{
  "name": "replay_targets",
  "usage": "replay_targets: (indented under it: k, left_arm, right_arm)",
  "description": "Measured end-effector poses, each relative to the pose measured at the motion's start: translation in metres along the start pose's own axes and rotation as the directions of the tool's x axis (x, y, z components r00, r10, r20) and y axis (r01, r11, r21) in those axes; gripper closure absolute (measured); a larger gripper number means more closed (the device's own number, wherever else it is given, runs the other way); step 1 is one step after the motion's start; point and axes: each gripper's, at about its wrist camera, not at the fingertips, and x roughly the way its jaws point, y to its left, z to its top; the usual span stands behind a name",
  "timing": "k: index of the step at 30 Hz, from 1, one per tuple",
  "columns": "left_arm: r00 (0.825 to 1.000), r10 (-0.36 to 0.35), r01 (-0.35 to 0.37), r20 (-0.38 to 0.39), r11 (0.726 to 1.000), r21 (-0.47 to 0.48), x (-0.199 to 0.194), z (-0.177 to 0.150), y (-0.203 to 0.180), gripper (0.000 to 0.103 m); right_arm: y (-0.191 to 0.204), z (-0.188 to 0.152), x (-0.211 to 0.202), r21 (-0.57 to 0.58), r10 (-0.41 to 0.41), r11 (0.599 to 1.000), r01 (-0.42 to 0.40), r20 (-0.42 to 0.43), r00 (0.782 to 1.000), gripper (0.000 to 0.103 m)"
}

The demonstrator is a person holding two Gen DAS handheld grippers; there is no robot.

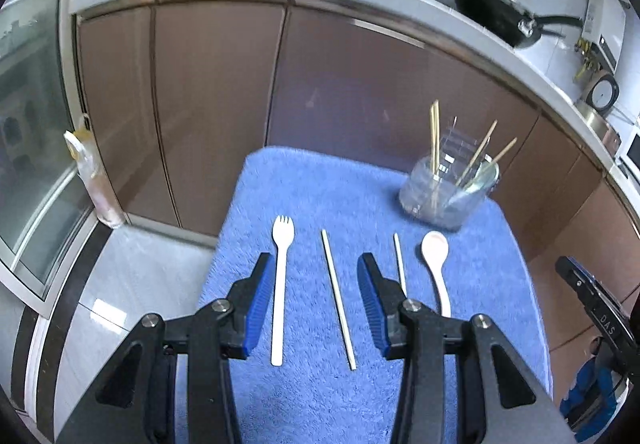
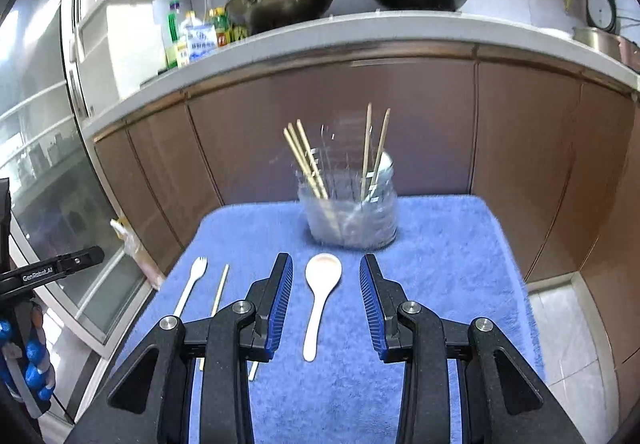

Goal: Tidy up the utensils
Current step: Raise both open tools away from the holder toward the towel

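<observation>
The right gripper (image 2: 325,302), spread and empty, should pinch the light, slippery spoon (image 2: 320,296) by its thin handle.

A blue fuzzy worktop (image 1: 312,180) holds a fork (image 1: 281,276), two chopsticks (image 1: 338,296), a spoon (image 1: 436,260) and a clear jar (image 1: 448,196).

The clear holder (image 2: 352,216) is blurred, and the second chopstick (image 1: 400,264) is partly hidden behind the left fingers (image 1: 374,308).
</observation>
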Motion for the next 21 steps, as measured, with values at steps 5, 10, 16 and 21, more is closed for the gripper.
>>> replay_targets:
  k: [5,10,16,21]
  left_arm:
    - [0.998,-0.003,0.004,-0.060,1.000,0.018,0.030,-0.002,-0.004,0.062]
    - [0.993,-0.005,0.008,-0.118,1.000,0.021,0.060,-0.005,-0.006,0.062]
    - [0.979,-0.016,0.019,-0.204,1.000,0.017,0.100,-0.006,-0.010,0.062]
    - [0.969,-0.017,0.022,-0.248,1.000,0.020,0.125,-0.008,-0.015,0.062]
  right_arm:
    - [0.003,-0.005,0.028,-0.012,0.004,1.000,-0.005,-0.064,0.998,0.068]
    - [-0.001,-0.010,0.056,0.000,0.006,1.000,-0.006,-0.118,0.993,0.068]
    - [-0.002,-0.017,0.089,0.003,0.031,1.000,-0.031,-0.187,0.982,0.068]
    - [0.002,-0.019,0.115,-0.004,0.049,0.999,-0.052,-0.233,0.971,0.068]
